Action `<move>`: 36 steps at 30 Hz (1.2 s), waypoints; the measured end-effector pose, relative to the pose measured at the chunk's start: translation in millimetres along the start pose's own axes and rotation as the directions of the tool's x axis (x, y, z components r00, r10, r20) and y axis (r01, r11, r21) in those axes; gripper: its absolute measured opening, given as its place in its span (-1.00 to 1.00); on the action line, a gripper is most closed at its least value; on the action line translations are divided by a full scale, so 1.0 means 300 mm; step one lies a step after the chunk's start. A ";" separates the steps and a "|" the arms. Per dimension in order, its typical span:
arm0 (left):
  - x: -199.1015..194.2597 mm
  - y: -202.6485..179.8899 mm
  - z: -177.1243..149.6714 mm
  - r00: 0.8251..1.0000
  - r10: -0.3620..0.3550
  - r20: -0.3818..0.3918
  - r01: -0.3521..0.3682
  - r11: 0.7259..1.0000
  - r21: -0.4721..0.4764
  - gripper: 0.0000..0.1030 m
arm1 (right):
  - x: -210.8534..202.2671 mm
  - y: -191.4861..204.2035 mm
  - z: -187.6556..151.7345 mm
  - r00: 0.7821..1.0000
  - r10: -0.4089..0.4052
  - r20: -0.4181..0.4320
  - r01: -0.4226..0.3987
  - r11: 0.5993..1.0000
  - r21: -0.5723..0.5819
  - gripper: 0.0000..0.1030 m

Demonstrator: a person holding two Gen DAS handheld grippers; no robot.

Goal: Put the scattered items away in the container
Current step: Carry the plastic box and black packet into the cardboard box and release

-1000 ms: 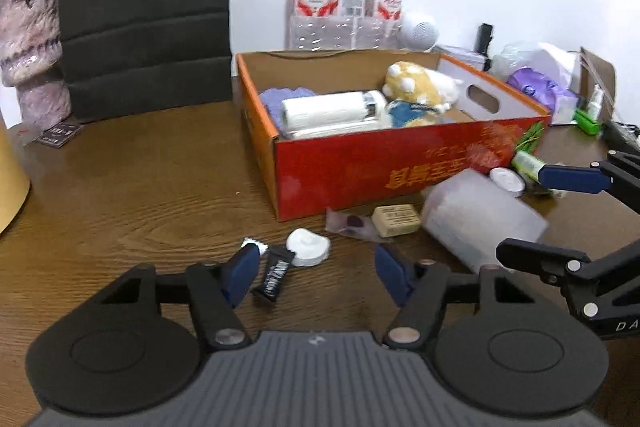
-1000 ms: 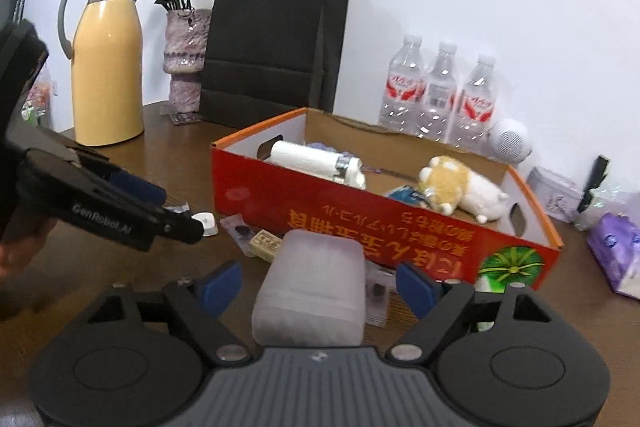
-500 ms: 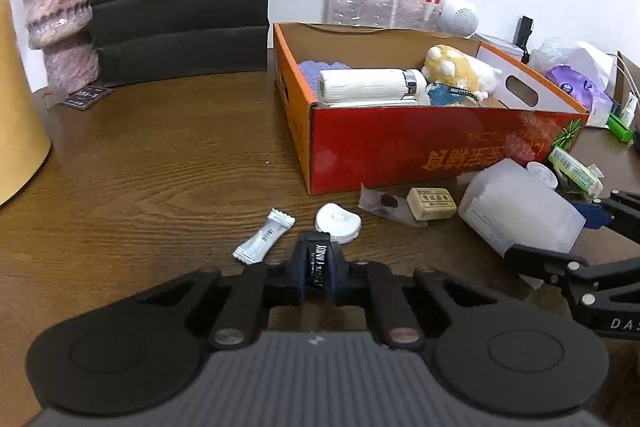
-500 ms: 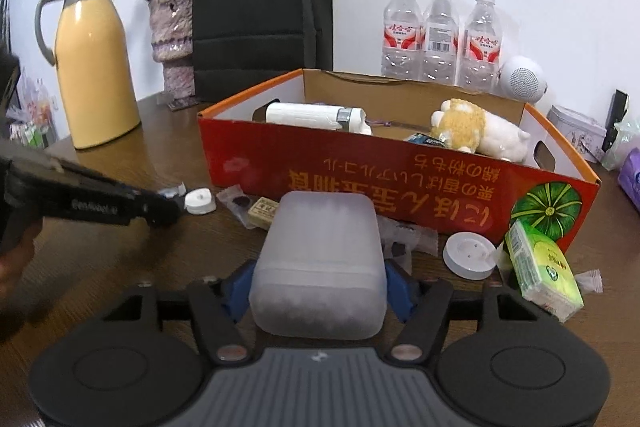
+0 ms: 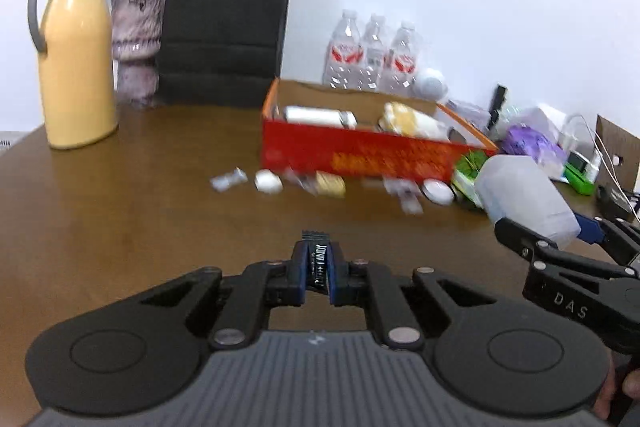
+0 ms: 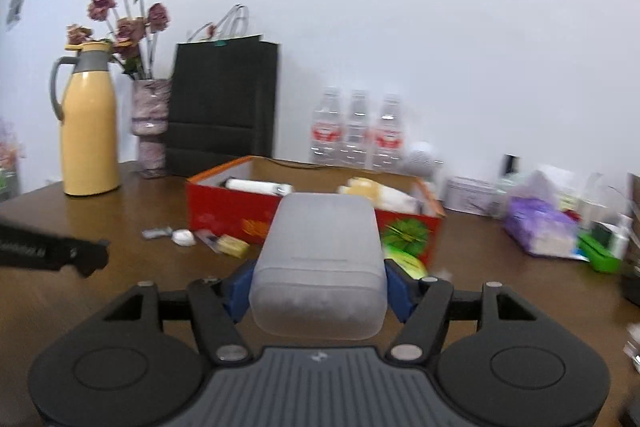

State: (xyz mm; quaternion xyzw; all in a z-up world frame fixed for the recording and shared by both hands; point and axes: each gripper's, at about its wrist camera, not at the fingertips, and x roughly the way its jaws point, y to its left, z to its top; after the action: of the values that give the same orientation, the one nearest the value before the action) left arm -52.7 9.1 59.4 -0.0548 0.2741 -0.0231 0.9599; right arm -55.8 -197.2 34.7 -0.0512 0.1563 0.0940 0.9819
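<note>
Thermos: a yellow thermos jug (image 5: 76, 67) with a grey handle stands far left on the wooden table (image 5: 120, 227).
Vase: a mottled pink vase (image 5: 136, 47) of dried roses, just right of the jug.
Bag: a black paper bag (image 5: 224, 31) upright against the white wall, right of the vase.
Bottles: three water bottles (image 6: 356, 131) at the far wall.
Tissues: a purple tissue pack (image 6: 536, 227), far right.

Plain white wall (image 6: 400, 7) behind brown wooden table (image 5: 120, 227)
</note>
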 end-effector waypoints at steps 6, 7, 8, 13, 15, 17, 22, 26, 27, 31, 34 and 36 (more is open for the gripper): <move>-0.106 -0.101 -0.071 0.998 -0.026 0.049 0.022 0.996 0.083 -0.80 | -0.133 -0.025 -0.044 1.000 -0.021 -0.006 0.021 0.999 0.031 0.26; -0.110 -0.107 -0.073 0.998 -0.039 0.051 0.035 0.996 0.077 -0.80 | -0.146 -0.023 -0.047 1.000 -0.020 -0.004 0.020 0.999 0.036 0.26; -0.116 -0.112 -0.075 0.997 -0.047 0.053 0.042 0.996 0.078 -0.80 | -0.155 -0.019 -0.050 1.000 -0.017 -0.004 0.017 0.999 0.044 0.26; -0.137 -0.106 -0.058 0.995 -0.063 0.075 0.058 0.995 0.078 -0.80 | -0.173 -0.018 -0.045 1.000 0.007 0.000 -0.007 0.998 0.067 0.26; -0.135 -0.087 -0.014 0.992 -0.080 0.095 0.073 0.995 0.072 -0.80 | -0.151 -0.040 -0.011 1.000 0.026 -0.009 -0.026 0.996 0.084 0.26; -0.134 -0.054 0.072 0.983 -0.126 0.132 0.118 0.991 0.062 -0.80 | -0.119 -0.071 0.049 0.999 0.045 -0.002 -0.045 0.994 0.102 0.26; -0.051 0.013 0.386 0.957 -0.221 0.190 0.212 0.975 0.068 -0.80 | 0.012 -0.169 0.279 0.996 0.053 0.070 -0.060 0.993 0.106 0.25; 0.183 0.037 0.650 0.953 -0.289 0.095 0.287 0.957 0.032 -0.80 | 0.243 -0.241 0.456 0.998 0.053 0.018 -0.054 0.991 0.125 0.25; 0.249 0.032 0.702 0.954 -0.291 0.067 0.289 0.957 0.029 -0.80 | 0.311 -0.251 0.489 0.998 0.056 0.004 -0.056 0.991 0.118 0.25; 0.547 0.009 0.820 0.967 -0.246 -0.069 0.247 0.969 0.010 -0.80 | 0.564 -0.264 0.544 0.992 0.055 -0.117 -0.047 0.996 0.070 0.25; 0.766 0.002 0.836 0.965 -0.194 -0.174 0.194 0.981 -0.017 -0.80 | 0.728 -0.262 0.529 0.979 0.053 -0.198 -0.042 0.997 0.060 0.25; 0.884 0.004 0.829 0.959 -0.177 -0.220 0.175 0.984 -0.030 -0.79 | 0.812 -0.267 0.494 0.970 0.036 -0.240 -0.026 0.999 0.044 0.25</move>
State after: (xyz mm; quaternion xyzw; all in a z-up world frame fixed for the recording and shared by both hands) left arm 304.0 13.6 130.4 -0.0811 0.3738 -0.1129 0.9171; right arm 231.6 -215.3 103.6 -0.0397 0.2768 0.0993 0.9549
